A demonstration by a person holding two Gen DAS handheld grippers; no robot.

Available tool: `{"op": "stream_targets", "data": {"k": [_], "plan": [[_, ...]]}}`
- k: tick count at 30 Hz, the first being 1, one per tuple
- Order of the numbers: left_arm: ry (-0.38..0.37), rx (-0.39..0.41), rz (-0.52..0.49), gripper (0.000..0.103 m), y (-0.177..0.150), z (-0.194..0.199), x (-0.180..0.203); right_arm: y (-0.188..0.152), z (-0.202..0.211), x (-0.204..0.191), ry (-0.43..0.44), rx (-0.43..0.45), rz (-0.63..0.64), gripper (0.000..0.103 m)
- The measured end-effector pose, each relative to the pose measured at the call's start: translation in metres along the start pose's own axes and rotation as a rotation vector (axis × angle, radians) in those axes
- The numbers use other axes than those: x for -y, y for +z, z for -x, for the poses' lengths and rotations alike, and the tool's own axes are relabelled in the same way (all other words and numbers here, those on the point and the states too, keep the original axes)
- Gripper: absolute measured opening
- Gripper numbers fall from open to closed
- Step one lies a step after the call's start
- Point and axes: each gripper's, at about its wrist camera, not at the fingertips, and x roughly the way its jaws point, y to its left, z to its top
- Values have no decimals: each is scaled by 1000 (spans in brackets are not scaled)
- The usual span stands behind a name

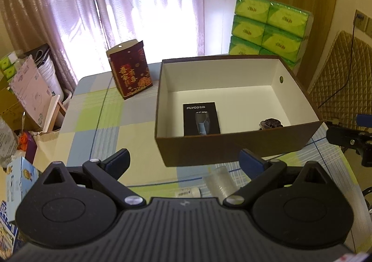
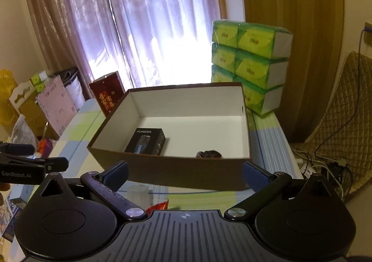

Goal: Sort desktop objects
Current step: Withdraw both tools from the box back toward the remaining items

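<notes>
Both the left gripper [image 1: 183, 162] and right gripper [image 2: 184, 174] are hovering spread and empty, risking bumping the open box [image 1: 237, 148] while reaching the clear cup [image 1: 218, 183] on the bench [image 1: 111, 122].

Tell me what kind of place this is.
Most likely a lived-in room at home, not a lab: sheer curtains over a bright window, a checked cloth on the table, stacked green tissue packs and household clutter beside it.
</notes>
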Motion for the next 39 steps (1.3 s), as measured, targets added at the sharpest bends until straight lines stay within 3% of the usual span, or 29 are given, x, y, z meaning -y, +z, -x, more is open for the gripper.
{"op": "stream_targets", "data": {"k": [10, 20, 39], "plan": [[2, -16, -4, 99, -50, 33, -11, -44, 28, 2, -22, -37, -13, 101], [2, -27, -46, 99, -75, 50, -12, -67, 34, 3, -50, -90, -19, 101], [-31, -114, -52, 99, -101, 9, -4, -110, -15, 7, -34, -241, 17, 101]]}}
